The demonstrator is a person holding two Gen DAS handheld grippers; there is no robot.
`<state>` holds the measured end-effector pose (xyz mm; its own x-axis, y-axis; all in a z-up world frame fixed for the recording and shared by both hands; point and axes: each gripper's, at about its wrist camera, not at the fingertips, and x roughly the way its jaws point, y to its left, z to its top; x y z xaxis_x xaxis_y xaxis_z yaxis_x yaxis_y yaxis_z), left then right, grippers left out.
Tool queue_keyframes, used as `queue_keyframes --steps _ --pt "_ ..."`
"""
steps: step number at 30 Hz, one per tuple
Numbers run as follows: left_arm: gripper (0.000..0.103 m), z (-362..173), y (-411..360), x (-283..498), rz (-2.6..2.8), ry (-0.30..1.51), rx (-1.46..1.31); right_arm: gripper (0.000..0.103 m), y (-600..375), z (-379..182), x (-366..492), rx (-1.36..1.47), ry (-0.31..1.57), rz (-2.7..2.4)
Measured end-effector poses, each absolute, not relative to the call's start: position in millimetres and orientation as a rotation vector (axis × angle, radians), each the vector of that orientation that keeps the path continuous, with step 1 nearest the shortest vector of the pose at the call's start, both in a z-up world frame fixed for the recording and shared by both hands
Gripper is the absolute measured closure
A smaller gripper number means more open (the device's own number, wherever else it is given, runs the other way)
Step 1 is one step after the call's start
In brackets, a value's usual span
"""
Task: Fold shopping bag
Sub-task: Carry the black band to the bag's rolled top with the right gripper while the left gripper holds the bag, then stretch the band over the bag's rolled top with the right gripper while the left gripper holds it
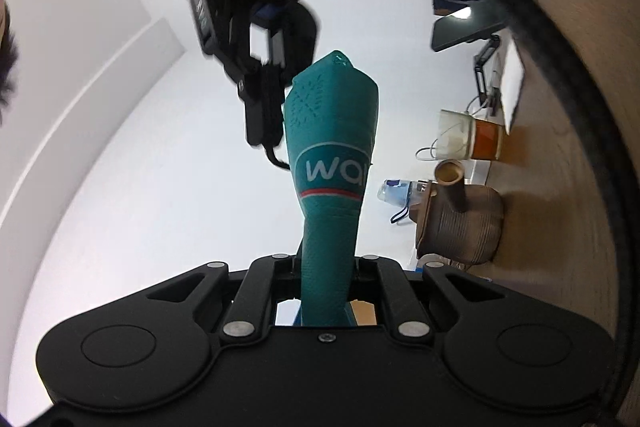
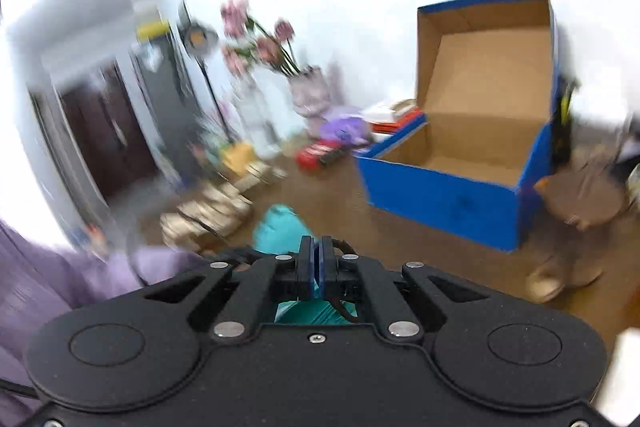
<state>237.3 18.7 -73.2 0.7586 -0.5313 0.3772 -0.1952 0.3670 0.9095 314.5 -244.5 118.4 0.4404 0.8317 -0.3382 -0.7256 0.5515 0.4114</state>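
One teal shopping bag (image 1: 330, 163), bunched narrow mid-frame, pinched in my left claw (image 1: 326, 263); right claw (image 2: 316, 259) pressed together.

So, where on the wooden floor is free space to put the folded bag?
Bare wooden floor lies between the blue box and the teal bag. Left of the bag, the pale stacks and the items below the flowers crowd it.

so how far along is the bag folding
Done: the teal shopping bag is already gathered into a narrow bundle. In hand: the left gripper clamps its lower end, holding it upright; the right gripper is shut with nothing visibly between its pads, beside the bag's top. Left: the bundle looks loose, not yet a finished flat fold.
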Motion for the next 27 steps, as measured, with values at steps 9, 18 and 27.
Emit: queue_keyframes --steps 9,18,27 --pt "0.091 -69 13 239 -0.223 -0.668 1.181 0.102 -230 107 319 0.228 0.590 1.053" --pt "0.092 -41 11 249 -0.260 -0.423 0.980 0.102 -197 120 274 -0.051 0.409 1.027" --pt "0.091 -3 15 264 -0.226 -0.309 0.750 0.102 -159 118 251 -0.185 0.333 1.119"
